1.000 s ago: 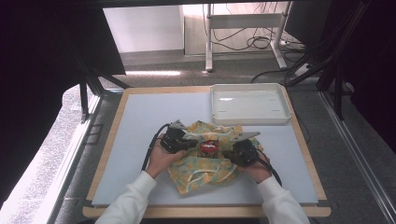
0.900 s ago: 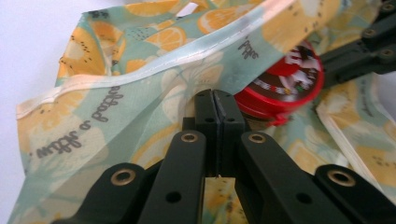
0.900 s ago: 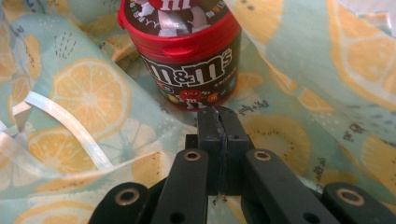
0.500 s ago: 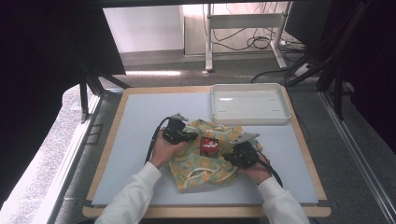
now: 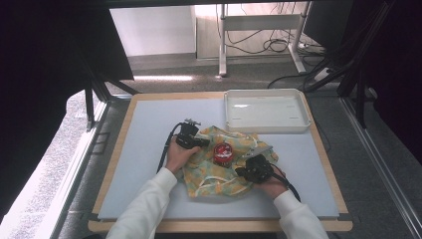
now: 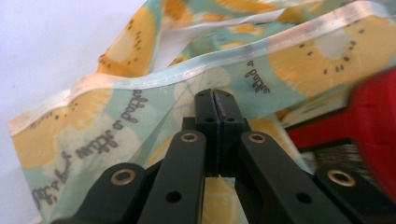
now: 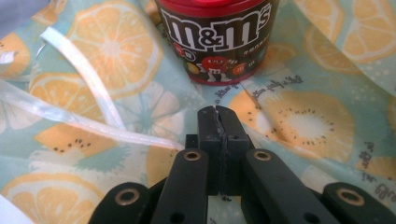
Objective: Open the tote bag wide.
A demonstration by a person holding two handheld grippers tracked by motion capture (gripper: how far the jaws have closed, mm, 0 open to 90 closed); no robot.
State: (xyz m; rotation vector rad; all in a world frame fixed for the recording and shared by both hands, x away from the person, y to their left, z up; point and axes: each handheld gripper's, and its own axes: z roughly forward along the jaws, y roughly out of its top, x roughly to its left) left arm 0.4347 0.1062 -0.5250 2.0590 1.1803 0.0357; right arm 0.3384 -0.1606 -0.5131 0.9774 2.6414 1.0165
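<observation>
I have both sets of jaws pressed together — left gripper [image 5: 199, 142] pinching the fruit-print cloth's [image 5: 219, 174] hem, right gripper [image 5: 242, 172] pinching its fabric — with the M&M's tub [image 5: 223, 152] standing on the cloth between them.

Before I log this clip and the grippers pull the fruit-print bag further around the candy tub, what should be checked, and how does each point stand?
1. Left gripper jaws pressed together at the fruit-print bag hem: ok; cloth actually pinched: cannot tell.
2. Right gripper jaws pressed together over the bag: ok; cloth pinched: cannot tell.
3. Candy tub upright on the bag: ok.
4. White drawstring clear of the right gripper's tips: ok, it lies to one side.
5. White tray apart from the bag: ok.
</observation>
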